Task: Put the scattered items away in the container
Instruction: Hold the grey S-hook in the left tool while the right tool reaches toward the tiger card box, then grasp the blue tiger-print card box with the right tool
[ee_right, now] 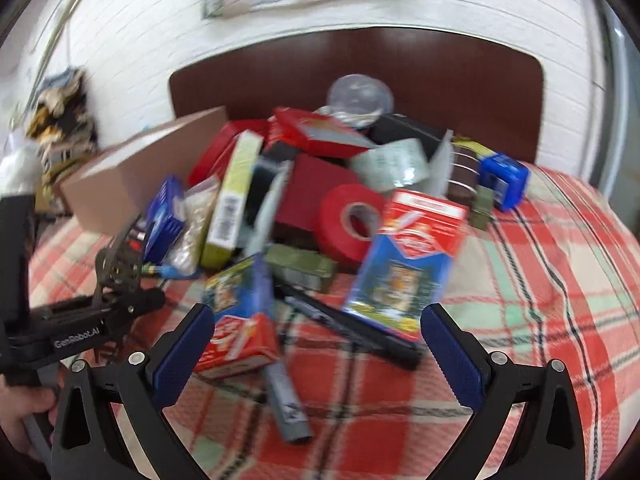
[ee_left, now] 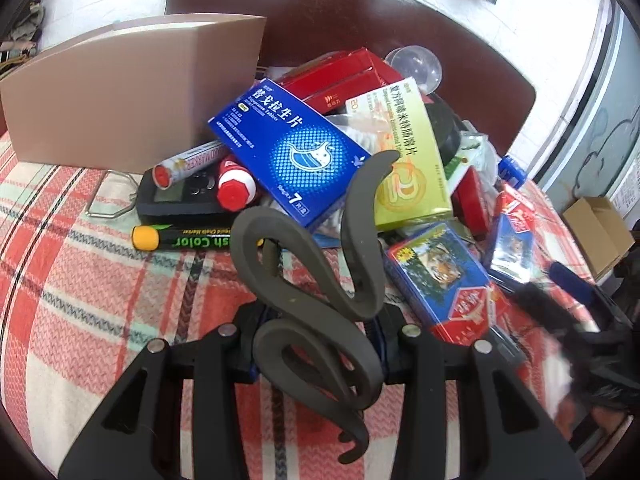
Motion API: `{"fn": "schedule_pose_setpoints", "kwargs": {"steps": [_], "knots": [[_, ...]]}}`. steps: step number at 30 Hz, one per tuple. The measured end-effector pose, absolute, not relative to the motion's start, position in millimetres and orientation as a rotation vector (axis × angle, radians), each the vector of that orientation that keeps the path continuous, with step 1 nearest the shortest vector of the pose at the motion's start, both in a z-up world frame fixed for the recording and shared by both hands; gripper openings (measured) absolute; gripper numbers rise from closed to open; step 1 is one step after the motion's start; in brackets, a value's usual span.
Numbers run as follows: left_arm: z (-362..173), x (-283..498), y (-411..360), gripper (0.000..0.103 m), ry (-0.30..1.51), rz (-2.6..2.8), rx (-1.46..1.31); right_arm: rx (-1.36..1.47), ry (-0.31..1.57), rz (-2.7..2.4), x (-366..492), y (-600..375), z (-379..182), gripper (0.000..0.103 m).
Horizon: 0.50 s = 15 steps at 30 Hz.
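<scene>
My left gripper clamps a dark curved clip; the cardboard box sits ahead-left (right gripper fingers spread, empty).

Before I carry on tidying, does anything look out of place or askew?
Yes. The blue medicine box lies tilted atop a jumbled heap on the plaid cloth, beside the cardboard box rather than in it.
</scene>
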<state>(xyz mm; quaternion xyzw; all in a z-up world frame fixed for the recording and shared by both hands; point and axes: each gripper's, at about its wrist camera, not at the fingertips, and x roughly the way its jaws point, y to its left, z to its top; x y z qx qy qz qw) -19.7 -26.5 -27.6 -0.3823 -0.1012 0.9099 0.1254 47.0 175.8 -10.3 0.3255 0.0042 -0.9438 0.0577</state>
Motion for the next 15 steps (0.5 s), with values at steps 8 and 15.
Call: {"fn": "schedule_pose_setpoints", "kwargs": {"steps": [8, 15], "knots": [[-21.7, 1.5, -49.8, 0.04, -0.334, 2.635, -1.091, 1.099, 0.341, -2.789, 16.6, 114.1, -24.2, 0.103], [-30.9, 4.6, -66.5, 0.04, -0.387, 2.619, -1.128, 1.22, 0.558, -2.802, -1.2, 98.4, -39.3, 0.103]]}}
